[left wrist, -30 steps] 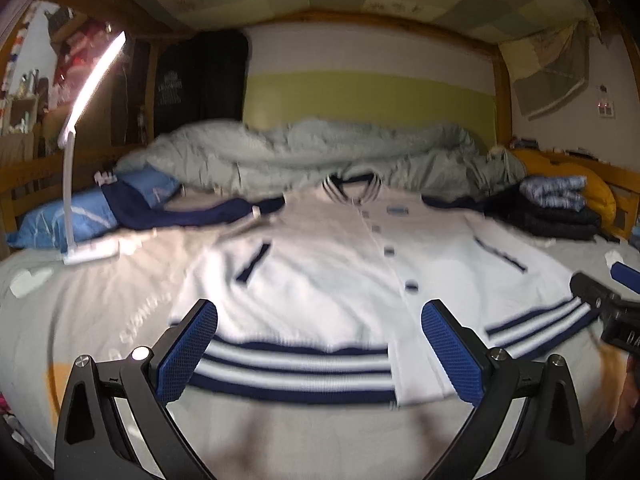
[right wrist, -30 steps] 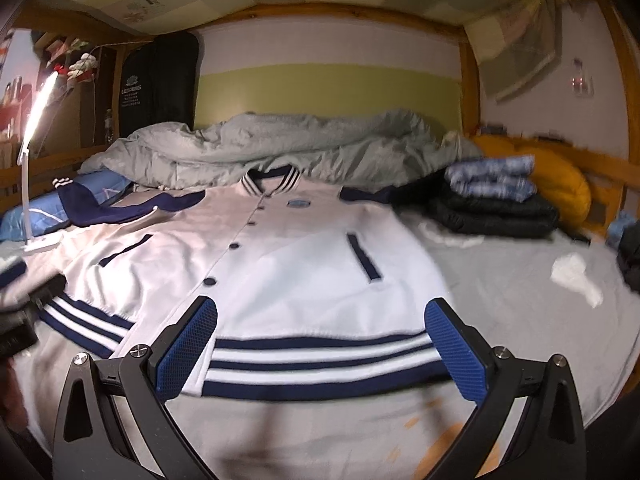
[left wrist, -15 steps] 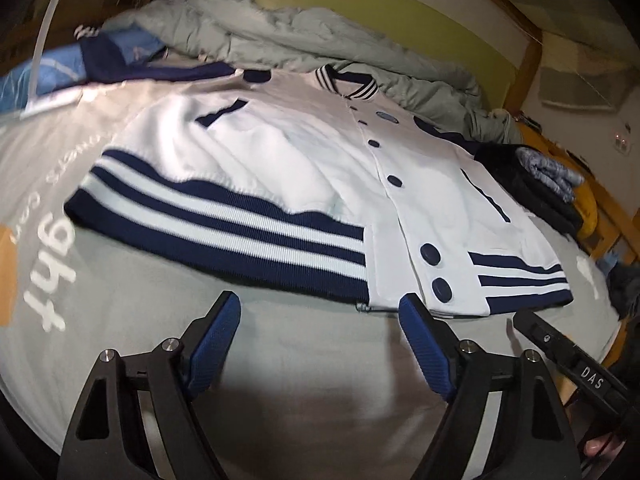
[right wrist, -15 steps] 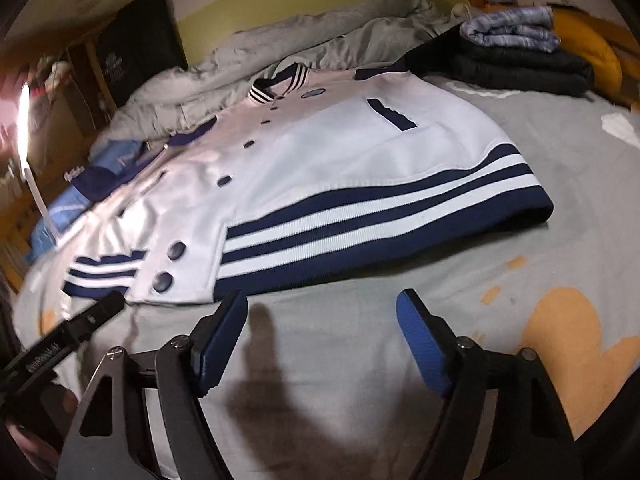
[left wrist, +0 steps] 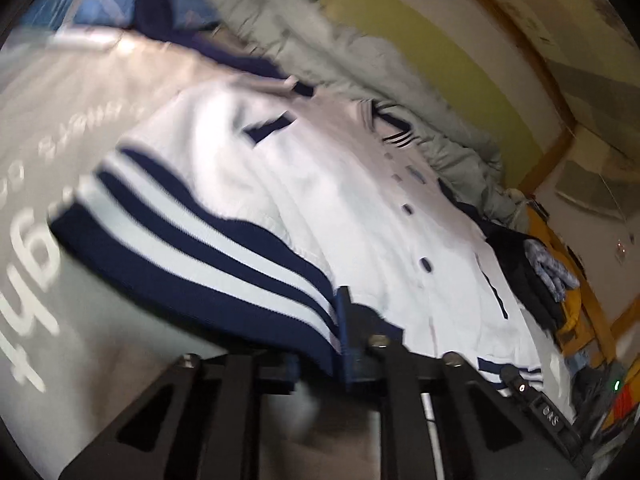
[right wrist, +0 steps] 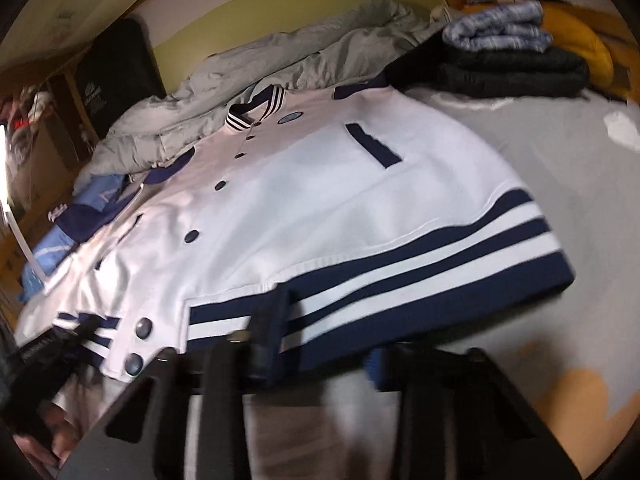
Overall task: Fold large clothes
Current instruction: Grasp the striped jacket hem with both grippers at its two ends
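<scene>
A white varsity jacket with navy stripes at the hem, navy snaps and navy sleeves lies front up on the grey bedsheet; it also shows in the right wrist view. My left gripper has its blue pads closed on the striped hem near the front opening. My right gripper is closed on the striped hem of the other front half. The pads are partly hidden by the fabric. Both views are blurred.
A rumpled grey duvet lies behind the collar. A stack of folded dark and blue clothes and a yellow cushion sit at the far right. Blue pillows and a white lamp stand at the left.
Both grippers went from open and hovering before the hem to forward and down, and have shut on the striped hem.
</scene>
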A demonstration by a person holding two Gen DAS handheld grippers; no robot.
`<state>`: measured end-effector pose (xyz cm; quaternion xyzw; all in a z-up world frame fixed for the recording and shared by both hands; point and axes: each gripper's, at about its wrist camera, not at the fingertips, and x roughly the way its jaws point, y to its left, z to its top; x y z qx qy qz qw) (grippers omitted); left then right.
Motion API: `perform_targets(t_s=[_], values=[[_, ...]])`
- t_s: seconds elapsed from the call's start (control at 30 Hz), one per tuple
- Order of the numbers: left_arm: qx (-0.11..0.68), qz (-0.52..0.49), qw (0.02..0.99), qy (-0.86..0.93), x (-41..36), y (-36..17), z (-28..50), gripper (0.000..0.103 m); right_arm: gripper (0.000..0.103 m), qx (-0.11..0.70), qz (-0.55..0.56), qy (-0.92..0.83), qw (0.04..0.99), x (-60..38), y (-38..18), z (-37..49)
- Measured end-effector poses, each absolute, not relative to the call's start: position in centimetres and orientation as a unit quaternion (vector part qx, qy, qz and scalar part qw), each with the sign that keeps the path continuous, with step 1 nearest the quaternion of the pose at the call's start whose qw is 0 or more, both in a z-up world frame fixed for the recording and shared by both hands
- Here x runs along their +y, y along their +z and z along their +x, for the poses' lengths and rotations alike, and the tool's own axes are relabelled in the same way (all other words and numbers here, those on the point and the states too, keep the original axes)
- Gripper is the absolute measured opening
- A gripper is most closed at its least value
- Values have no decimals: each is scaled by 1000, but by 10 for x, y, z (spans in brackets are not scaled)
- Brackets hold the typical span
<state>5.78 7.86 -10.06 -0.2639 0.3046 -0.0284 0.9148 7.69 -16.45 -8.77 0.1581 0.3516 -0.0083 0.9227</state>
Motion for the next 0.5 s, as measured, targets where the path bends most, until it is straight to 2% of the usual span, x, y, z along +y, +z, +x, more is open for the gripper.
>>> perform_targets(t_s=[0.13,0.3,0.5], values=[[304,-198,932,-7,58,-64,63,10,12,332,135,-5,934,-164,-56,81],[367,-209,906,20,66,-32,113,9,9,331,116,-13,936,-156,-21,124],[451,-186,873,20,72,-33,200,10,8,391,102,-18,914,-145,-29,208]])
